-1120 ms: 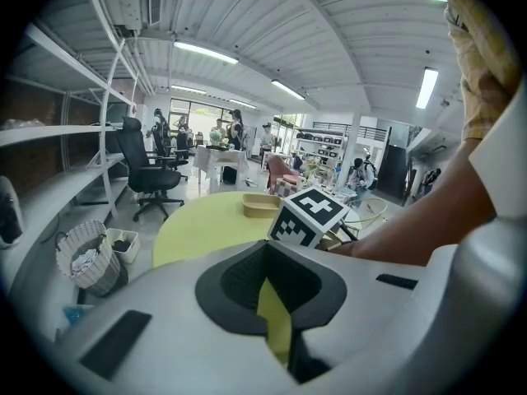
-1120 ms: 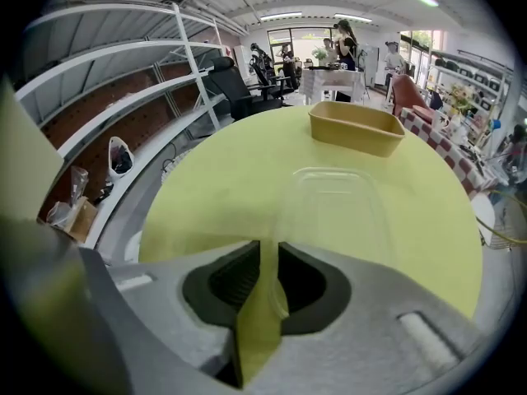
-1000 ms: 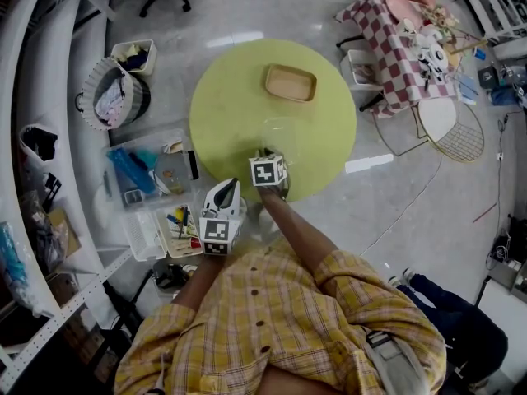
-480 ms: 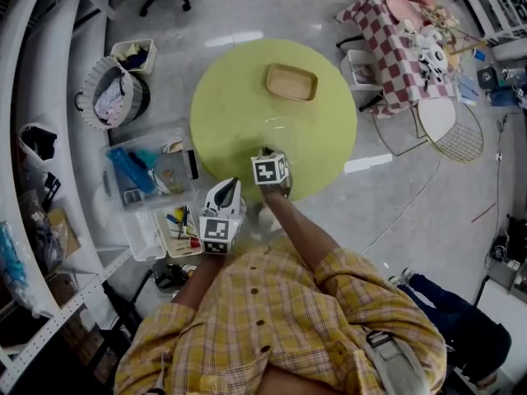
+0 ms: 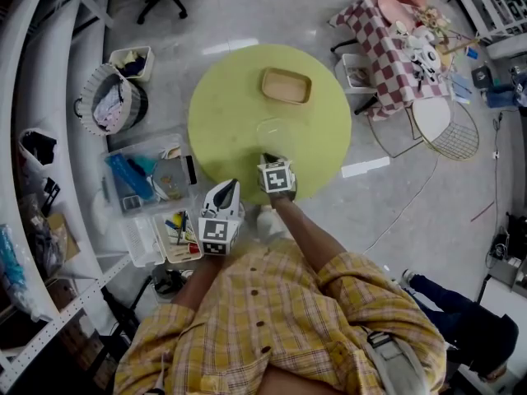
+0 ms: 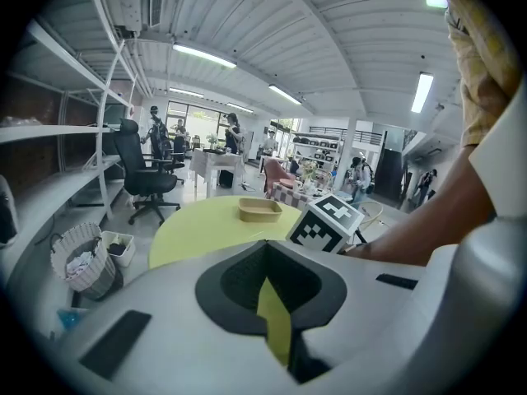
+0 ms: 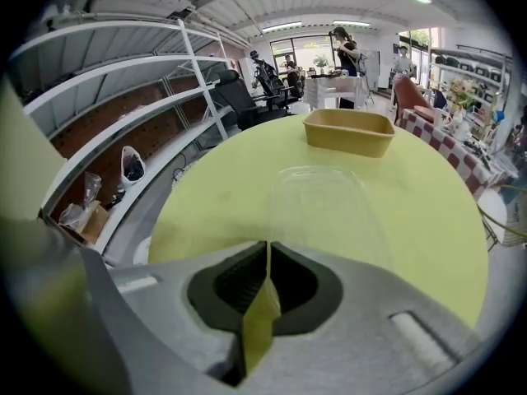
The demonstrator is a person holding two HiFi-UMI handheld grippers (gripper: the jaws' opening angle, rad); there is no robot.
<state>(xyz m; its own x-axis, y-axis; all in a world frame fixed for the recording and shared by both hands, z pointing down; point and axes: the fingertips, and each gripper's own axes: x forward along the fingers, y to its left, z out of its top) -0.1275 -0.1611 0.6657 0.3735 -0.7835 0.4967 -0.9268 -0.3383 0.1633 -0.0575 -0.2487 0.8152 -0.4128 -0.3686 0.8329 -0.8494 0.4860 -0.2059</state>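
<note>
by the yellow table (image 5: 230, 97), right gripper (image 5: 268, 160) and left gripper (image 5: 226, 186) point forward, jaws pressed together, empty.

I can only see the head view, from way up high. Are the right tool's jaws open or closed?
Observer: Closed. The right gripper view shows the right tool with its jaws together and nothing between them.
Operator: What about the left one? It's just a white blob to me.
Observer: The left gripper view shows the left tool with its jaws together too, and it is empty.
</note>
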